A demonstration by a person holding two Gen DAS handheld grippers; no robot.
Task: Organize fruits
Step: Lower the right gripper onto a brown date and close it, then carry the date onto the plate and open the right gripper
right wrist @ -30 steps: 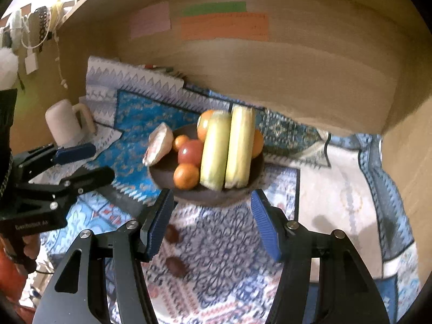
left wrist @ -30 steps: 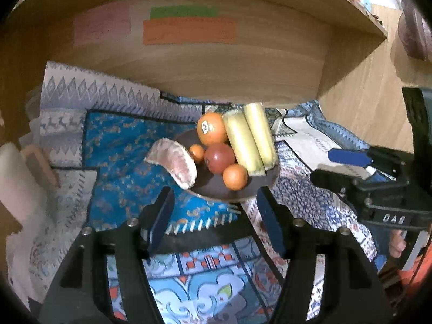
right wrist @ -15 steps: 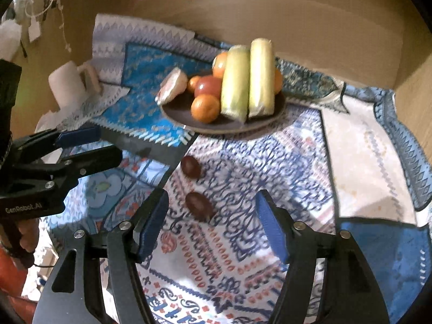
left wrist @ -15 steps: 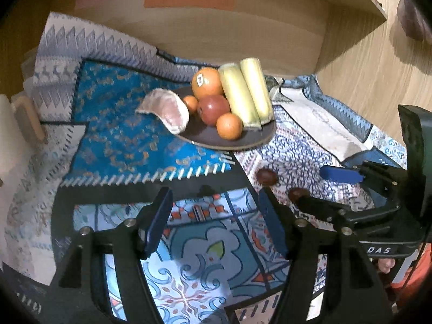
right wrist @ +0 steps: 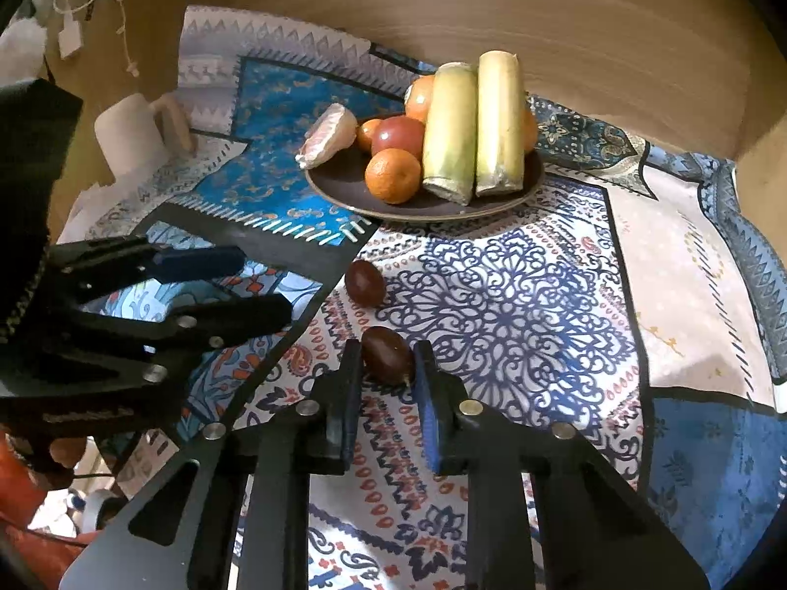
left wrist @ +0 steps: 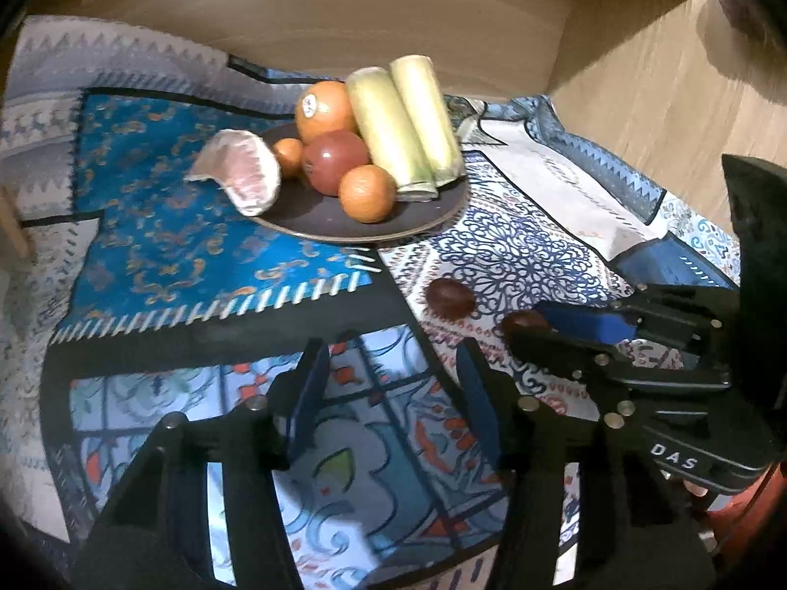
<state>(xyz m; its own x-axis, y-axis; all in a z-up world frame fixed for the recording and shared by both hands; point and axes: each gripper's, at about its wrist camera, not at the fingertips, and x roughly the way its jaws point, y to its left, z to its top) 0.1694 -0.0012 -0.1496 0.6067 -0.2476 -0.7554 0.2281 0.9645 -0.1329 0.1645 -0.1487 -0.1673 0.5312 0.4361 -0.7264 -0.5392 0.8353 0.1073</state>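
Note:
A dark plate (right wrist: pixel 344 191) (left wrist: pixel 315 219) holds oranges, a red apple (right wrist: pixel 399 135), a pomelo wedge (right wrist: pixel 328 135) and two pale green corn cobs (right wrist: pixel 452 132). Two small dark brown fruits lie on the patterned cloth in front of it. My right gripper (right wrist: pixel 387 366) is closed around the nearer brown fruit (right wrist: pixel 386 354), which rests on the cloth; it also shows in the left wrist view (left wrist: pixel 521 320). The other brown fruit (right wrist: pixel 365 282) (left wrist: pixel 448 297) lies free just beyond. My left gripper (left wrist: pixel 388 368) is open and empty over the cloth.
A white mug (right wrist: pixel 130 135) stands at the left by the wooden side wall. A curved wooden back wall (right wrist: pixel 541 39) rises behind the plate. The patchwork cloth (right wrist: pixel 541 305) covers the whole surface.
Both grippers pulled back and lowered from the plate. My right gripper came down over the nearer brown fruit and its jaws closed in on it.

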